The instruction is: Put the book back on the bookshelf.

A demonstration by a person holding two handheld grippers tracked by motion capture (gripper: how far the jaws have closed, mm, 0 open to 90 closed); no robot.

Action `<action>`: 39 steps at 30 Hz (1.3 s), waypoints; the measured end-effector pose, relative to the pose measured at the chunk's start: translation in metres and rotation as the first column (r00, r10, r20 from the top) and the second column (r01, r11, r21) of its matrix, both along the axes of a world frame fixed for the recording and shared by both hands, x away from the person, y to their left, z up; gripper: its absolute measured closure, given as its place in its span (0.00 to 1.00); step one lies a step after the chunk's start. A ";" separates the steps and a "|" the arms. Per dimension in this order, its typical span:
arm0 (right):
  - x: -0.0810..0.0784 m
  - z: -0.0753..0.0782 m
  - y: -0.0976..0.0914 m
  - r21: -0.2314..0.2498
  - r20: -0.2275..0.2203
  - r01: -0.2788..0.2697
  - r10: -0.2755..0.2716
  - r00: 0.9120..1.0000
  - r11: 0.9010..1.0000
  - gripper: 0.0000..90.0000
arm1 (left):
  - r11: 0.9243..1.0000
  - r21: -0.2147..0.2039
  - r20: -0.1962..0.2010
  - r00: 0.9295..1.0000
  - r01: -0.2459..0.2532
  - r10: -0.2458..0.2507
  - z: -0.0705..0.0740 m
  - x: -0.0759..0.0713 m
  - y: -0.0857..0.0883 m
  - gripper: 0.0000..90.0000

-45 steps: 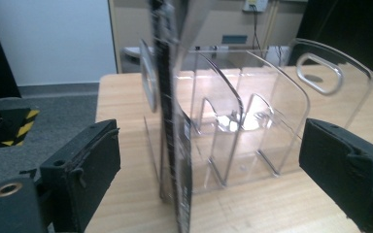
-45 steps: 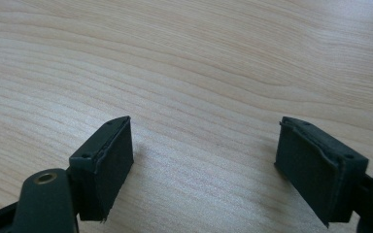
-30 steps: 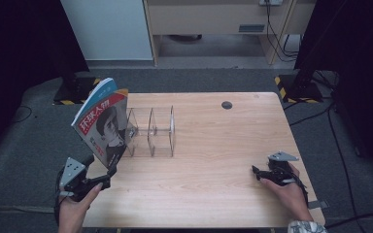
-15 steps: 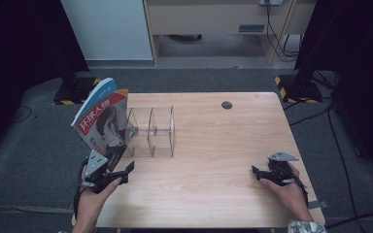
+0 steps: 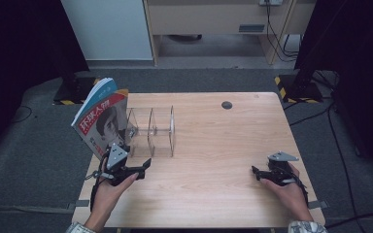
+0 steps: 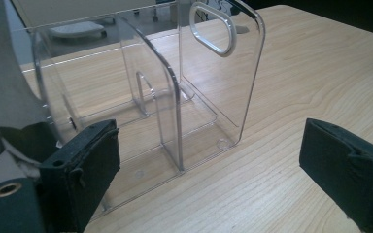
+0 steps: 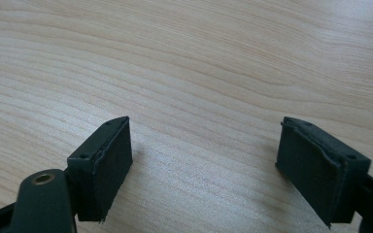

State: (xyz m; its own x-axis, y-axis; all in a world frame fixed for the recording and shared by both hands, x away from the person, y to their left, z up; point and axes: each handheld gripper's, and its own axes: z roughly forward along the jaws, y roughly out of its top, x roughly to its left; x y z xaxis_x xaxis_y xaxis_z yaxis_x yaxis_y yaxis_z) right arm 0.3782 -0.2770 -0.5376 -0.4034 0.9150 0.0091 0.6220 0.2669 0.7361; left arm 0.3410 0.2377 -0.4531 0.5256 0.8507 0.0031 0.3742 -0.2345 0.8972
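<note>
Room: dark grey carpet around the table, black curtains left and right, a white panel and a beige cabinet [image 5: 209, 22] behind. I see cables [image 5: 277, 34] hanging by the cabinet, and yellow-black hazard tape on two floor bases.
Table [image 5: 223, 141]: light wood, rectangular. One small dark round disc [image 5: 227, 105] sits near the far edge, right of centre.
Magazine [image 5: 102, 119]: stands at the table's far-left, tilted, cover with a face and red title block towards me. It leans at the left end of the rack; I can't tell if it sits inside the first slot or just against it.
Rack [image 5: 153, 131]: clear acrylic file holder, upright dividers, open slots to the right of the magazine hold nothing. In the left gripper view the rack [image 6: 175, 97] shows rounded dividers and an oval handle cutout in the end plate.
Left gripper [image 5: 138, 167]: held in my left hand [image 5: 111, 187] at the near-left of the table, just in front of the rack, pointing right. Jaws spread wide, nothing between them; in its own view the left gripper [image 6: 209, 160] has one pad close to the rack's base, contact not clear.
Right gripper [image 5: 258, 172]: in my right hand [image 5: 289, 191] near the right edge, well apart from the rack, pointing left. Right gripper [image 7: 204, 160] jaws wide apart over bare wood, holding nothing.
</note>
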 end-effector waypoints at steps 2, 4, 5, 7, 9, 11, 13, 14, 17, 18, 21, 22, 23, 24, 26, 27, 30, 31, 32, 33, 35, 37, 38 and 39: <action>0.000 0.000 0.000 0.000 0.000 0.000 0.000 1.000 1.000 0.23 | 1.000 -0.001 -0.002 1.000 0.008 -0.008 0.001 0.003 -0.005 0.08; 0.000 0.000 0.000 0.001 -0.001 -0.001 0.001 1.000 1.000 0.23 | 1.000 -0.003 -0.004 1.000 0.011 -0.011 0.001 0.004 -0.006 0.08; 0.000 0.000 0.000 0.000 0.000 0.000 0.000 1.000 1.000 0.23 | 1.000 -0.002 -0.006 1.000 0.016 -0.016 0.001 0.005 -0.008 0.08; 0.000 0.000 0.000 -0.001 -0.001 -0.003 0.003 1.000 1.000 0.23 | 1.000 -0.002 -0.009 1.000 0.021 -0.021 0.000 0.006 -0.011 0.07; 0.000 0.000 0.000 0.000 0.001 0.000 0.000 1.000 1.000 0.23 | 0.999 -0.004 -0.012 0.999 0.039 -0.039 -0.001 0.007 -0.014 0.06; 0.000 0.000 0.000 -0.001 0.001 -0.003 0.003 1.000 1.000 0.23 | 0.999 0.002 -0.017 0.999 0.050 -0.050 -0.002 0.009 -0.019 0.05; 0.000 0.000 0.000 -0.001 0.001 -0.002 0.002 1.000 1.000 0.22 | 0.999 0.003 -0.022 0.998 0.055 -0.055 -0.002 0.009 -0.021 0.04; 0.000 0.000 0.000 -0.001 0.000 -0.002 0.002 1.000 1.000 0.22 | 0.998 0.004 -0.024 0.998 0.058 -0.058 -0.002 0.010 -0.022 0.04; 0.000 0.000 0.000 -0.003 0.003 -0.003 0.003 1.000 1.000 0.22 | 0.996 0.006 -0.038 0.996 0.086 -0.086 -0.004 0.011 -0.028 0.02; 0.000 0.000 0.000 -0.003 0.003 -0.003 0.003 1.000 1.000 0.22 | 0.996 0.004 -0.042 0.995 0.093 -0.093 -0.004 0.011 -0.030 0.02; 0.000 0.000 0.001 -0.003 -0.003 0.001 -0.001 1.000 1.000 0.19 | 0.993 0.015 -0.054 0.992 0.113 -0.112 -0.007 0.013 -0.039 0.02; 0.000 0.000 0.001 -0.003 -0.003 0.001 -0.001 1.000 1.000 0.19 | 0.993 0.015 -0.054 0.992 0.113 -0.112 -0.007 0.013 -0.039 0.02; 0.000 0.000 0.001 -0.005 -0.003 0.000 0.000 1.000 1.000 0.18 | 0.993 0.019 -0.055 0.991 0.119 -0.118 -0.007 0.014 -0.042 0.02; 0.000 0.000 0.001 -0.005 -0.004 0.001 -0.002 1.000 1.000 0.18 | 0.992 0.020 -0.056 0.991 0.126 -0.124 -0.007 0.014 -0.044 0.02; 0.000 0.000 0.002 -0.007 -0.006 0.000 0.000 1.000 1.000 0.17 | 0.990 0.027 -0.064 0.989 0.136 -0.134 -0.009 0.016 -0.051 0.02; 0.000 0.000 0.002 -0.007 -0.006 0.000 0.000 1.000 1.000 0.17 | 0.990 0.027 -0.064 0.989 0.136 -0.134 -0.009 0.016 -0.051 0.02; 0.000 -0.001 0.002 -0.007 -0.009 -0.001 0.001 1.000 1.000 0.16 | 0.988 0.037 -0.071 0.986 0.152 -0.149 -0.011 0.018 -0.059 0.02; 0.000 -0.001 0.002 -0.010 -0.009 -0.003 0.003 1.000 1.000 0.15 | 0.985 0.041 -0.081 0.983 0.168 -0.164 -0.012 0.019 -0.065 0.02; 0.000 -0.001 0.002 -0.010 -0.009 -0.003 0.003 1.000 1.000 0.15 | 0.985 0.041 -0.081 0.983 0.168 -0.164 -0.012 0.019 -0.065 0.02; 0.000 -0.001 0.002 -0.009 -0.010 -0.001 0.000 1.000 1.000 0.15 | 0.983 0.039 -0.087 0.981 0.177 -0.174 -0.013 0.019 -0.070 0.02; 0.000 -0.001 0.003 -0.011 -0.014 0.000 -0.001 1.000 1.000 0.13 | 0.979 0.050 -0.098 0.976 0.199 -0.193 -0.016 0.020 -0.079 0.02; 0.001 -0.001 0.003 -0.009 -0.015 0.003 -0.003 1.000 1.000 0.13 | 0.977 0.057 -0.104 0.975 0.205 -0.199 -0.017 0.021 -0.082 0.02; 0.001 -0.001 0.003 -0.011 -0.014 0.002 -0.002 1.000 1.000 0.12 | 0.975 0.062 -0.112 0.972 0.213 -0.205 -0.019 0.022 -0.086 0.02; 0.001 -0.001 0.003 -0.012 -0.015 -0.002 0.002 1.000 1.000 0.12 | 0.974 0.067 -0.117 0.971 0.217 -0.209 -0.020 0.022 -0.089 0.02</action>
